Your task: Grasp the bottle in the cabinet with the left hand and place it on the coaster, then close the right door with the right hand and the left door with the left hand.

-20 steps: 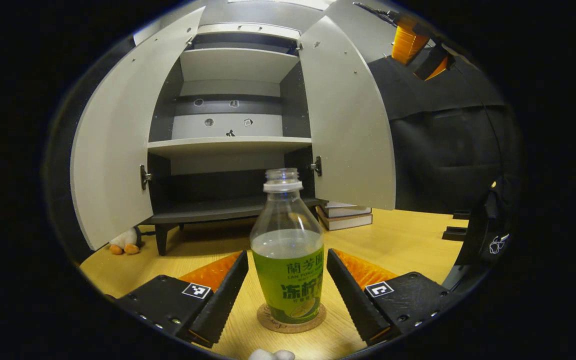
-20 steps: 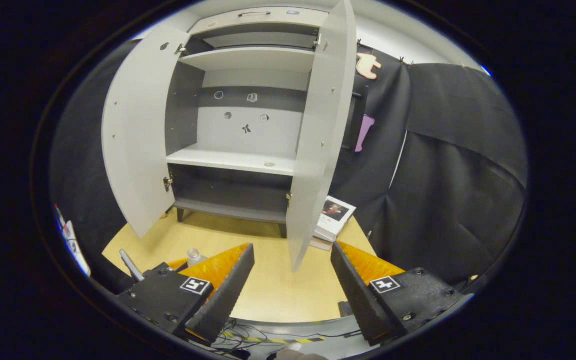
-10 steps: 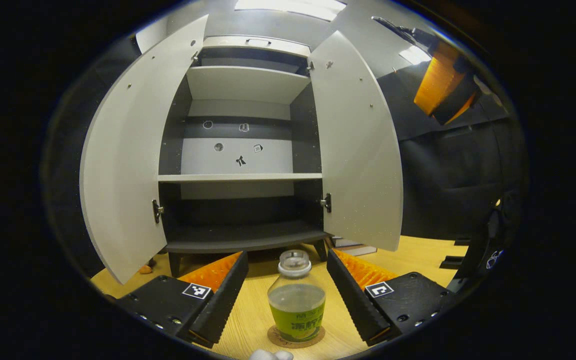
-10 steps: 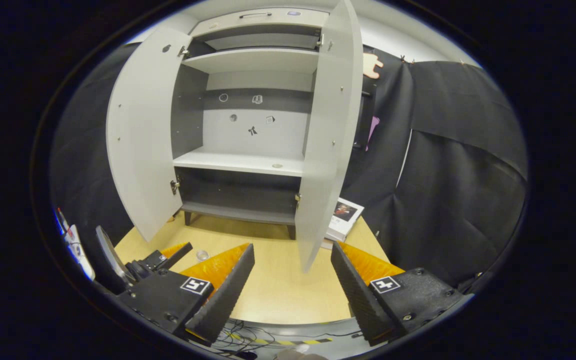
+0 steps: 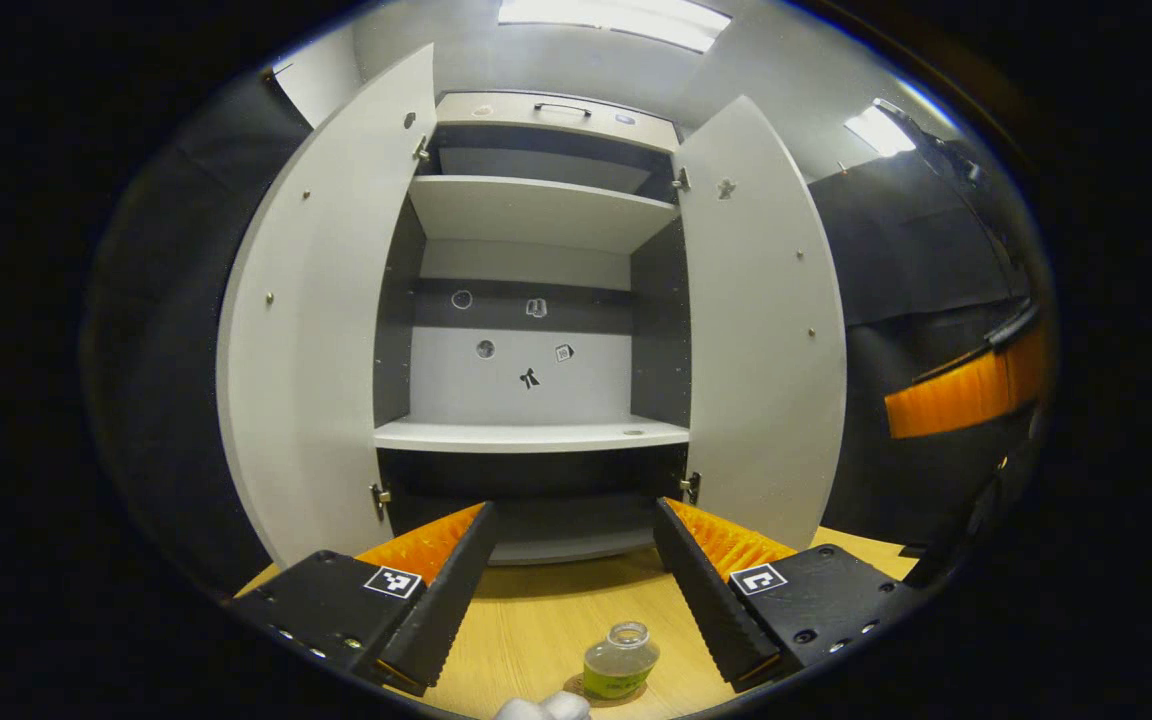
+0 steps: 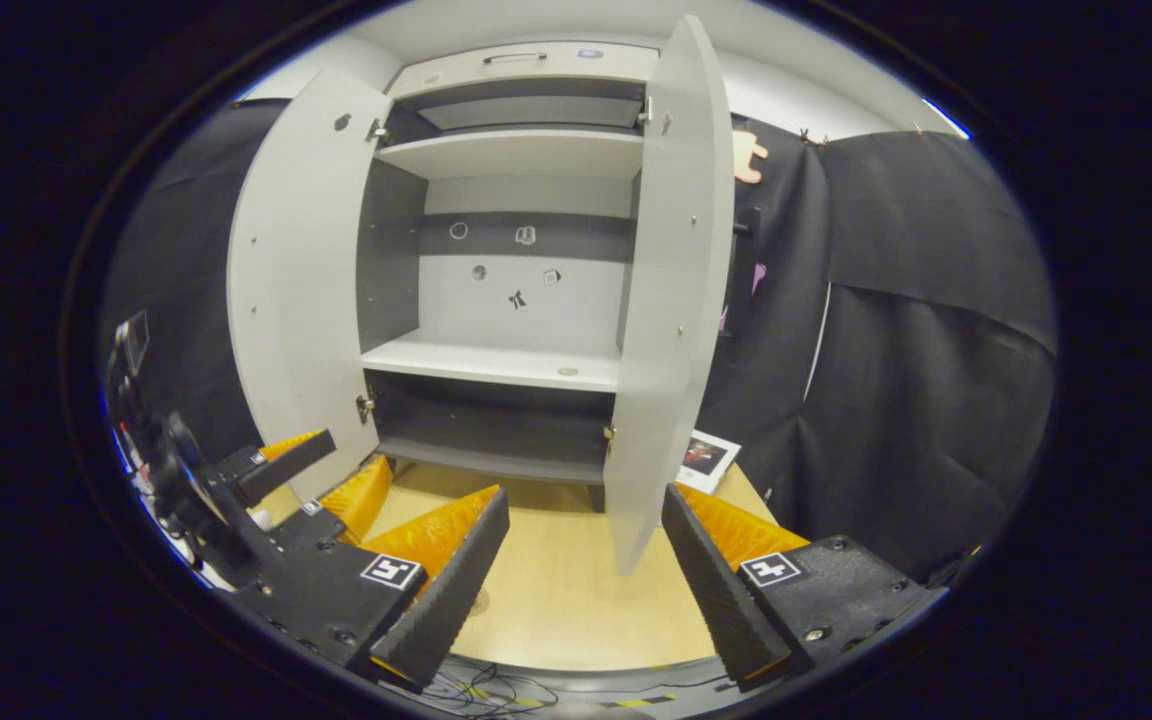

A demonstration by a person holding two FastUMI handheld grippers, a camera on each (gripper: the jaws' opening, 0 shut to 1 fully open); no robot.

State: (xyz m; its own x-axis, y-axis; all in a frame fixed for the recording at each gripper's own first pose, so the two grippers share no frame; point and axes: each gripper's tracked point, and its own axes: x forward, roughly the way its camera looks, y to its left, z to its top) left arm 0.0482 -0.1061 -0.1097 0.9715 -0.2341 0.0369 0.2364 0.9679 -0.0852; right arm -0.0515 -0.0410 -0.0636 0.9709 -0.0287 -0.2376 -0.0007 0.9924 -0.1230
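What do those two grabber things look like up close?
Each one has two long wedge-shaped jaws with ridged, saw-like inner faces. The left gripper and right gripper both sit on chunky black blocks with small screws. Every block carries a little white square sticker printed with a black pixel pattern, and ribbed orange parts run along behind the jaws.

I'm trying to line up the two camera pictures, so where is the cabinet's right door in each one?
Left gripper view: the right door stands open right of centre, its inner face broadly towards the camera.
Right gripper view: the right door stands open near centre, seen almost edge-on.
Shared landmark: the pale middle shelf, left of the door.
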